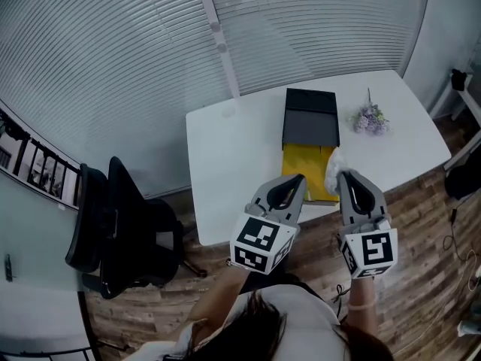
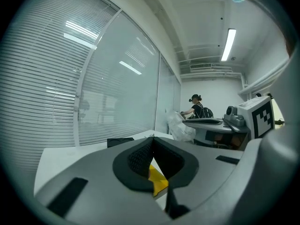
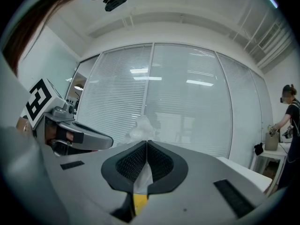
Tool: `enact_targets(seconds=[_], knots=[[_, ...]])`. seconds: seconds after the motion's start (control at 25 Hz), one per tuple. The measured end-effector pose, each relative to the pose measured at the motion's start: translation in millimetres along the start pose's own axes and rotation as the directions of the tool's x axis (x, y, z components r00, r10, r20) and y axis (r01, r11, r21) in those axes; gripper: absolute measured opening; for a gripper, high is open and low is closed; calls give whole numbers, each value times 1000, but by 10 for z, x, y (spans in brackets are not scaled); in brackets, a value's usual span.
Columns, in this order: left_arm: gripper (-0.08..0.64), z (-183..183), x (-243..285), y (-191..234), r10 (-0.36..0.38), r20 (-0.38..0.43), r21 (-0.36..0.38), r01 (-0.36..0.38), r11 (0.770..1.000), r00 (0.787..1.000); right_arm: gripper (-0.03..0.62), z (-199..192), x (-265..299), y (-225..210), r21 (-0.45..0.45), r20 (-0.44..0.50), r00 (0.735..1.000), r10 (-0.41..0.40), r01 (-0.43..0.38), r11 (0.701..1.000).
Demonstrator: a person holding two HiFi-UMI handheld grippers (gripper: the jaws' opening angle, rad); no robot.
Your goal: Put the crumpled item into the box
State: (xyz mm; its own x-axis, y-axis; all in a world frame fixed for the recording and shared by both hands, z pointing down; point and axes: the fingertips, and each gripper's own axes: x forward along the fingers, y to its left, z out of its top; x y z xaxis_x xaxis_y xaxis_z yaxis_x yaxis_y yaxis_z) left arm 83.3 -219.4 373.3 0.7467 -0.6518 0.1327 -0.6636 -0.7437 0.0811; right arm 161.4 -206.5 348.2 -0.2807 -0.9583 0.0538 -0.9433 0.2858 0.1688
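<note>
1. The right gripper (image 1: 344, 177) has its jaws clamped on the crumpled item (image 1: 333, 168), a white wad at the right edge of the box (image 1: 304, 160), near its front end.
2. The left gripper (image 1: 297, 180) hangs over the box's front edge, jaws pressed together with nothing between them.
3. To my eye this is the carrying step: the wad is gripped but not yet in the box.
4. The next move calls for shifting the wad left over the box's yellow inside, lowering it, then parting the jaws.
</note>
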Motion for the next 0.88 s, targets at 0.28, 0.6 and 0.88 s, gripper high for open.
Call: enact_targets(seconds=[0.28,0.6,0.88], knots=[[17,-12,130,183,-13,-2,-6,13,1000,1000,29,-146,270,55,-53,-56,998,10,-13,999],[17,-28,244,384,-10,-7,-20,10,1000,1000,29,-305,522,114,-117,-111,993,38,-51,992],[17,-52,331,499,-3,-14,-26,3,1000,1000,29,-475,714,96,-149,-160,986,56,-80,986]])
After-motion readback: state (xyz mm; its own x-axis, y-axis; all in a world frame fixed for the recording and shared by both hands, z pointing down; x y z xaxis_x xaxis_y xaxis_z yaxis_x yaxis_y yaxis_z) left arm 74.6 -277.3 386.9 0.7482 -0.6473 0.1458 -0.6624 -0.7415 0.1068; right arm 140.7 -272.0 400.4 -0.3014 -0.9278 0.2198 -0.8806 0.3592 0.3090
